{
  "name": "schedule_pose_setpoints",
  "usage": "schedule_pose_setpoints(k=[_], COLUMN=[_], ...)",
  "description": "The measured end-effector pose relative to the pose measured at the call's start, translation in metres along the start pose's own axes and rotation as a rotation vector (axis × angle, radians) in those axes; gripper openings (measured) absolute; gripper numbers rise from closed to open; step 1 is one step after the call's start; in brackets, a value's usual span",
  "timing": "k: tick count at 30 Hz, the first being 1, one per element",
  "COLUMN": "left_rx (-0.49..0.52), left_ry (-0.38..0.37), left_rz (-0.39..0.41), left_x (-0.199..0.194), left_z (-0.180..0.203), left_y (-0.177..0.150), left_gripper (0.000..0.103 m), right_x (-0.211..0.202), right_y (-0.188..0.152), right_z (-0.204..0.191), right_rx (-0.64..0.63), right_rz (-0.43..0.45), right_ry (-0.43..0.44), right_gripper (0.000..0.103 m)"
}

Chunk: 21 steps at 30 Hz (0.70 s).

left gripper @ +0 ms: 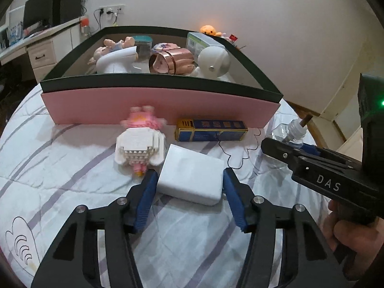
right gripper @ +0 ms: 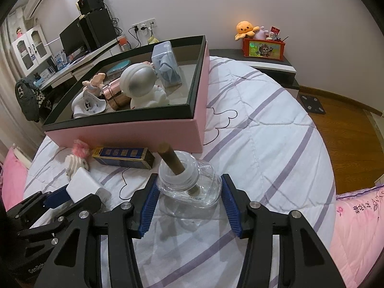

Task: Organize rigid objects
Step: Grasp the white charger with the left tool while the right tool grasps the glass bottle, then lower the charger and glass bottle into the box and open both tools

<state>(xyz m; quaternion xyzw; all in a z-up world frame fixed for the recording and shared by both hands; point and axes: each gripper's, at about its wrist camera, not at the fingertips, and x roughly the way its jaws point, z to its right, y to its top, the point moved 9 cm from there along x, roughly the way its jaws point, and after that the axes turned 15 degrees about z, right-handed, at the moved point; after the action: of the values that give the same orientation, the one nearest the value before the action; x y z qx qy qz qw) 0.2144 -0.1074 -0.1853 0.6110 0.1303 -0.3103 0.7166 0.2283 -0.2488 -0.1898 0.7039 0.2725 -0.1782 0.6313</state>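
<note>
In the left wrist view, the left gripper (left gripper: 189,184) reached down over the striped bedspread (left gripper: 60,163), its jaws closed on a white block (left gripper: 192,177) — both blue pads pressed against its two sides. Just beside the block lay a pink-and-white brick figure (left gripper: 140,144), slightly blurred, and behind them a blue and gold tin (left gripper: 211,129) lay on its side against the pink box (left gripper: 158,105). Inside that box sat a white round-headed figure (left gripper: 213,62), a copper cup (left gripper: 171,61) on its side, a doll (left gripper: 115,45) and a few other items. At the right edge, a hand (left gripper: 352,230) held the right gripper (left gripper: 276,146), whose tip sat at a clear bottle (left gripper: 292,132).

In the right wrist view, the right gripper (right gripper: 189,192) straddled the clear glass bottle (right gripper: 192,184) lying on the bed — a brown stick (right gripper: 172,160) poked out of its white collar. The left pad touched the glass, while the right pad stood just apart from it, so the jaws were not clenched on it. The left gripper (right gripper: 60,199) showed at the lower left, the white block (right gripper: 84,184) in its jaws. The tin (right gripper: 124,157) and the brick figure (right gripper: 76,158) lay between the bottle and the pink box (right gripper: 144,129).
</note>
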Motion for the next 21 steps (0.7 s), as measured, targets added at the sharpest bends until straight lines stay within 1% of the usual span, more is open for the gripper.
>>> schedule_pose_setpoints(k=[5,11,16,21], left_rx=[-0.032,-0.034,-0.035,-0.020], left_ry=[-0.023,-0.022,-0.011,-0.006], left_rz=[-0.001,0.007,0.044,0.098], left_x=[-0.008,-0.028,-0.046,-0.060], left_z=[-0.004,-0.008,-0.015,-0.022], left_y=[-0.002,-0.011,0.001,0.024], left_gripper=[0.056,0.056,0.056,0.056], right_x=[-0.004,-0.012,-0.024,-0.037], right_y=[-0.001,0.004,0.016,0.035], right_z=[-0.001,-0.003,-0.013,-0.029], right_rx=[0.000,-0.005,-0.017,-0.030], right_rz=[0.003,0.014,0.043,0.078], right_ry=[-0.002,0.000,0.020,0.054], right_gripper=[0.052,0.052,0.052,0.052])
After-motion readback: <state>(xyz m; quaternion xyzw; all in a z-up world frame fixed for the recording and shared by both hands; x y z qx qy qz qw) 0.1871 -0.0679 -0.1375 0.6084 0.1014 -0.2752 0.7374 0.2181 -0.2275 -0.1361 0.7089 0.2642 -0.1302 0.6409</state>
